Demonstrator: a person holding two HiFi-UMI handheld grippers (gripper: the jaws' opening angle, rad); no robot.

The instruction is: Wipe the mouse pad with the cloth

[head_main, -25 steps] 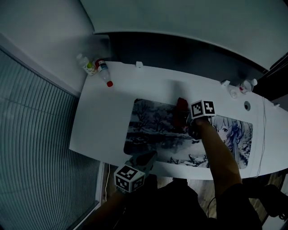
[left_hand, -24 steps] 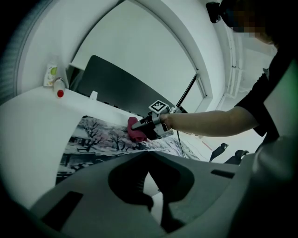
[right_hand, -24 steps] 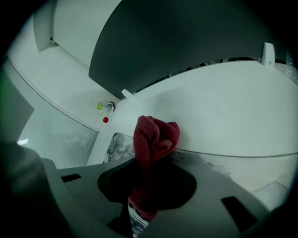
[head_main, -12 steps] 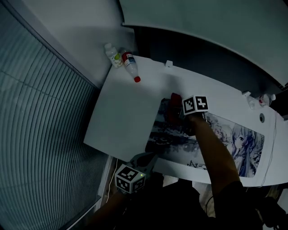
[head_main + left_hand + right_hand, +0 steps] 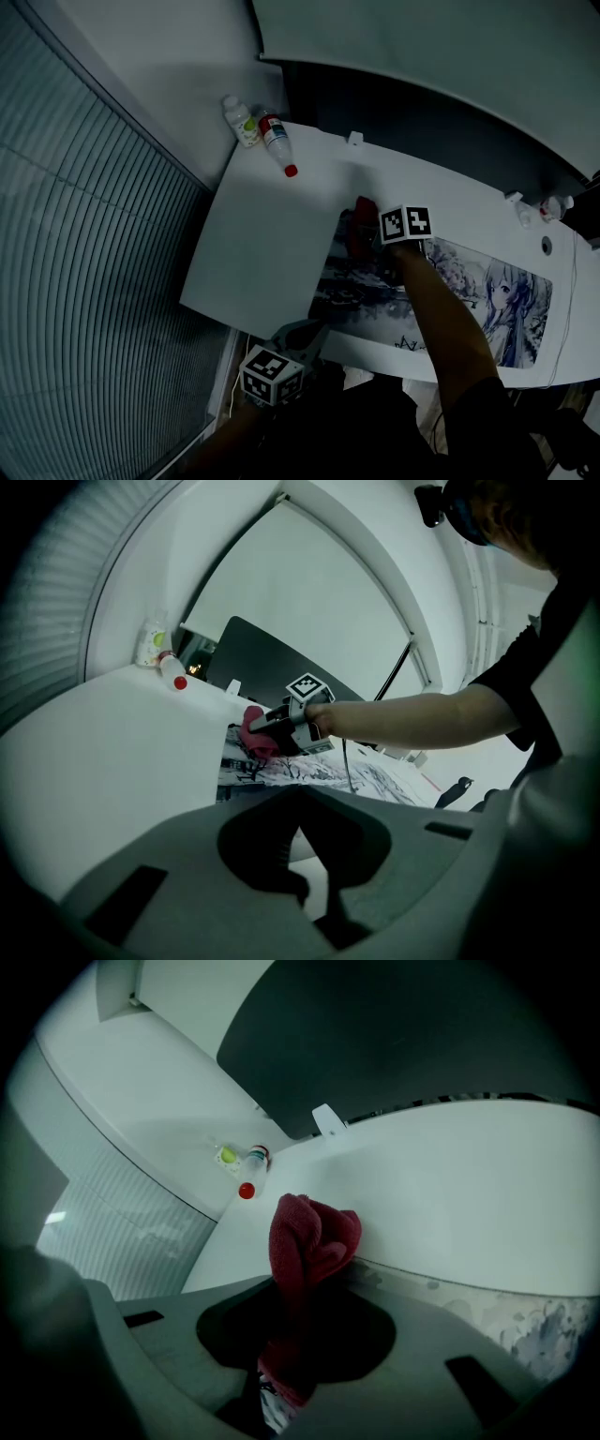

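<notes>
Cloth (image 5: 311,1239): dark red, bunched, pinched upright between the jaws of the right hand-held gripper (image 5: 371,234), which are clamped onto its lower end; the free end bulges out ahead of the jaws and rests at the far left corner of the pad, where the print meets bare desk. Mouse pad (image 5: 352,286): long, printed with a wintry scene on the left and a drawn figure on the right, lying flat along the near side of the desk and partly covered by the person's right forearm. Left hand-held gripper (image 5: 315,894): held low, just off the near edge of the desk and well apart from the pad; its jaws stand nearly together with nothing between them, pointed toward the right hand-held gripper. Desk (image 5: 262,234): white, its left half bare. Two bottles (image 5: 242,120) at the far left corner of the desk, side by side: one white with a green label, one clear with a red cap pointing toward the pad. Small white clip (image 5: 354,138) on the far edge. Small pale items (image 5: 553,206) at the far right corner, too small to identify. Thin white cable (image 5: 565,300) running along the right end of the desk. Slatted blind (image 5: 84,281) to the left of the desk.
</notes>
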